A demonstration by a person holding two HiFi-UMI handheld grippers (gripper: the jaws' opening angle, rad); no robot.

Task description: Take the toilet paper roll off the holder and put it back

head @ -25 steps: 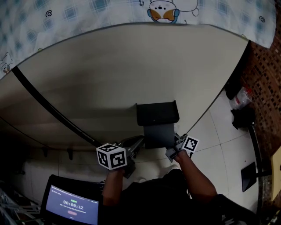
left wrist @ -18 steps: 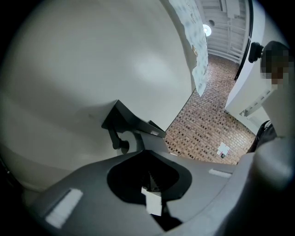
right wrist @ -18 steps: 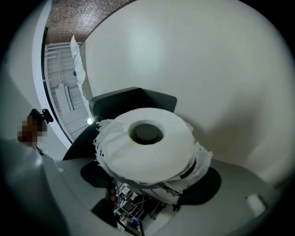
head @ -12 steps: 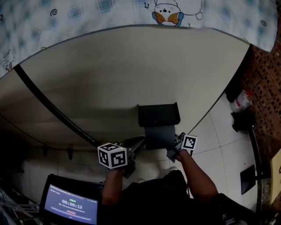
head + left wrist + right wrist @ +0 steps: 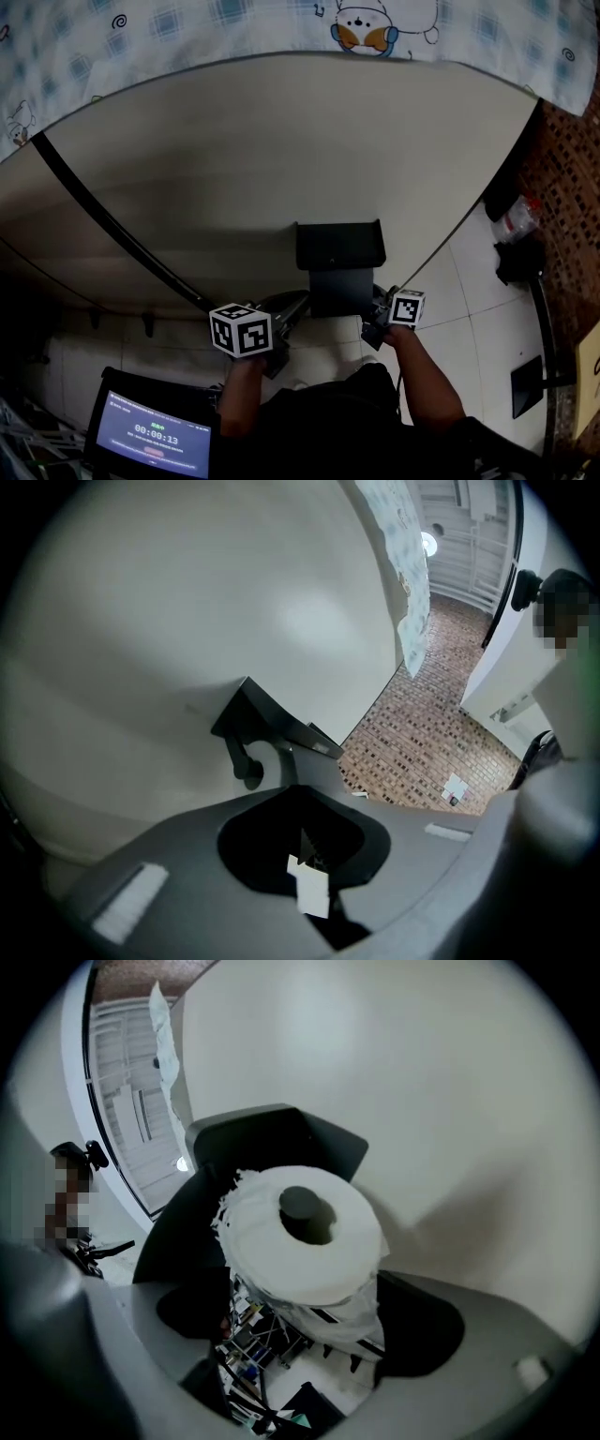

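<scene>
A dark grey holder [image 5: 339, 246] is fixed to the pale wall. The white toilet paper roll [image 5: 305, 1237] sits on the holder's peg [image 5: 302, 1204], whose end shows in the core. My right gripper [image 5: 305, 1321] faces the roll end-on, and its jaws are opening on either side of the roll without pressing on it. In the head view the right gripper [image 5: 380, 323] is at the holder's lower right, and the cover hides the roll. My left gripper [image 5: 292, 307] is at the holder's lower left. It is shut, with a small white scrap [image 5: 309, 890] at its tips, and it looks at the holder's side [image 5: 272, 728].
A black bar [image 5: 112, 230] runs slantwise across the wall at left. A patterned cloth [image 5: 281, 23] hangs above. A screen with a timer [image 5: 155, 436] is at the bottom left. Tiled floor, a bottle [image 5: 516, 214] and dark items lie at right. A wire rack [image 5: 253, 1335] stands below the roll.
The right gripper's cube has edged slightly to the right, away from the holder. The left gripper has hardly moved.
</scene>
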